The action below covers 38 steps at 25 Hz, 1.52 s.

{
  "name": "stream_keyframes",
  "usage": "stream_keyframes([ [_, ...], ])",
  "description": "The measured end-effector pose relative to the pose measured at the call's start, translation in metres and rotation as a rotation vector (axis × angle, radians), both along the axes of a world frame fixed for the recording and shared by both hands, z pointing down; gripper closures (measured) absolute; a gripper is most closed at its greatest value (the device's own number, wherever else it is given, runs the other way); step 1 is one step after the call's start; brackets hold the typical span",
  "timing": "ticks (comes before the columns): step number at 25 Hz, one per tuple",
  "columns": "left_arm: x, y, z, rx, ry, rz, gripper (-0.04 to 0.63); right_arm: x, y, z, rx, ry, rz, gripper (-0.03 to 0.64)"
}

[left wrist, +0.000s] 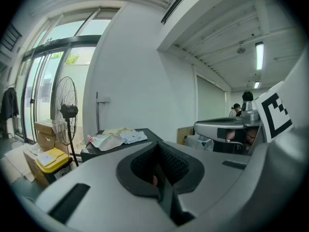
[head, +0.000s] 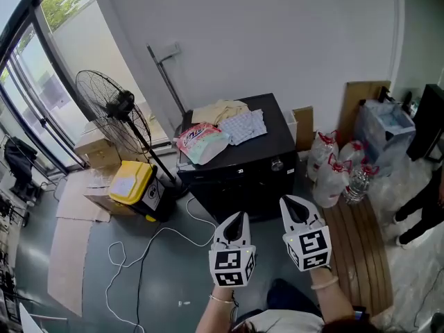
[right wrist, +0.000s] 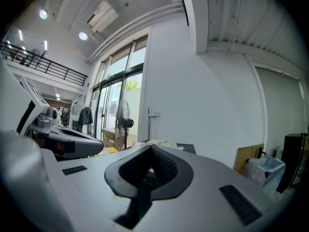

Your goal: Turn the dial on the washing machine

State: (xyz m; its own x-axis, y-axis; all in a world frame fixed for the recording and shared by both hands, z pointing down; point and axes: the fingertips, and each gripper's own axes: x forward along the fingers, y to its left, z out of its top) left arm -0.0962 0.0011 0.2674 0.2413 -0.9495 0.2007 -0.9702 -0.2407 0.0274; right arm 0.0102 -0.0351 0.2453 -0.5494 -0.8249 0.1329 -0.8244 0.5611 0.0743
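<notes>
Both grippers hover low in front of person, side by side, tips toward machine. Left gripper: jaws pressed together, nothing between. Right gripper: jaws together too, empty. Black washing machine stands ahead against white wall, well apart from both tips. Dial sits on its front, right of centre (small, silvery, untouched). Pink pouch and folded cloth lie on lid. Pedestal fan stands to left, yellow-topped box by its foot. Water bottles cluster to right.
</notes>
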Motion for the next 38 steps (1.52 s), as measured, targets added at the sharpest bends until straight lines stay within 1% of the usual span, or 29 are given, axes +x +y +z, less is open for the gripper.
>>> stream_keyframes([
  [9, 0.005, 0.044, -0.023, 0.063, -0.026, 0.020, 0.581, 0.005, 0.045, -0.021, 0.048, -0.009, 0.012, 0.589],
  [17, 0.005, 0.079, -0.041, 0.085, -0.011, 0.018, 0.581, 0.011, 0.081, -0.036, 0.070, -0.006, 0.019, 0.589],
  [24, 0.002, 0.106, -0.058, 0.113, 0.000, 0.012, 0.581, 0.008, 0.111, -0.047, 0.089, -0.006, 0.005, 0.591],
  [38, -0.004, 0.141, -0.069, 0.125, 0.006, 0.016, 0.581, 0.008, 0.147, -0.059, 0.111, -0.010, 0.015, 0.591],
])
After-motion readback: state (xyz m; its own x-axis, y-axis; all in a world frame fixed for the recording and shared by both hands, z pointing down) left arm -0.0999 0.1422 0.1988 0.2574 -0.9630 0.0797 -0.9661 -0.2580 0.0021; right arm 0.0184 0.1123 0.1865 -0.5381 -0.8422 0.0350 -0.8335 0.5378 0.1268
